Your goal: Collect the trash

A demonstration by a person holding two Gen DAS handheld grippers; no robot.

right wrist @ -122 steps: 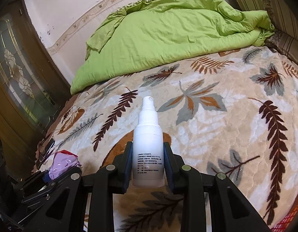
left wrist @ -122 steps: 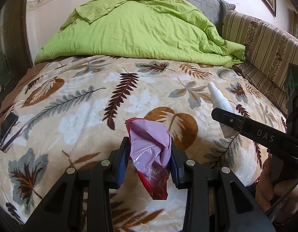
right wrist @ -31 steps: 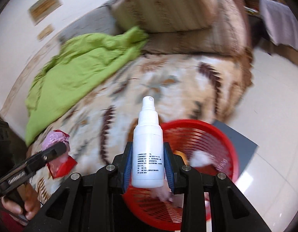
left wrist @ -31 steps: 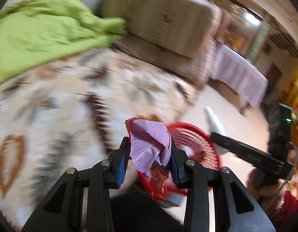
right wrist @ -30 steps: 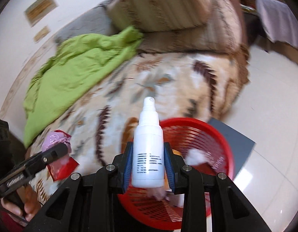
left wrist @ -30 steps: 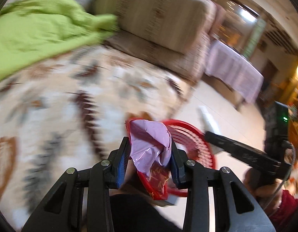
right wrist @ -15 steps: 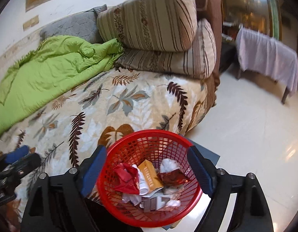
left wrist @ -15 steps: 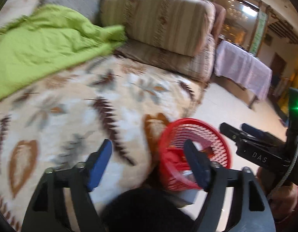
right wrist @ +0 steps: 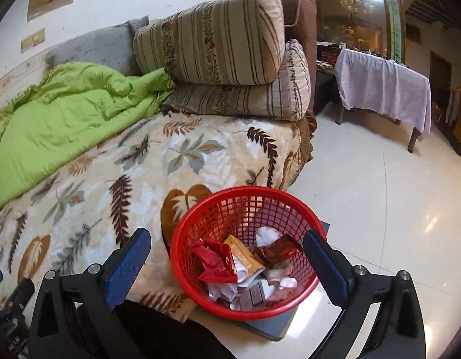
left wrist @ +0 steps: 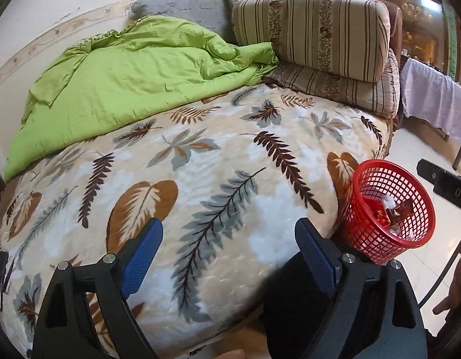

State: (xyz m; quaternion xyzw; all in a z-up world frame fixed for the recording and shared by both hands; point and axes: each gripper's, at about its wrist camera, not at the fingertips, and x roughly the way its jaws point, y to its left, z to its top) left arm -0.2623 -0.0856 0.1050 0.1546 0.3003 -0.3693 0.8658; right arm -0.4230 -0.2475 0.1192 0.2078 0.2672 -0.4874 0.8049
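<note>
We see right gripper (right wrist: 227,257) spread wide, empty, above red basket (right wrist: 200,215) at 12 o'clock; wrappers (right wrist: 214,258) inside. Left gripper (left wrist: 229,246) wide, empty, over leaf blanket (left wrist: 200,161); basket at 2 o'clock. Green quilt (left wrist: 125,80) beyond.

Left gripper (left wrist: 229,239) and right gripper (right wrist: 227,248) both hold their fingers wide apart, empty.
</note>
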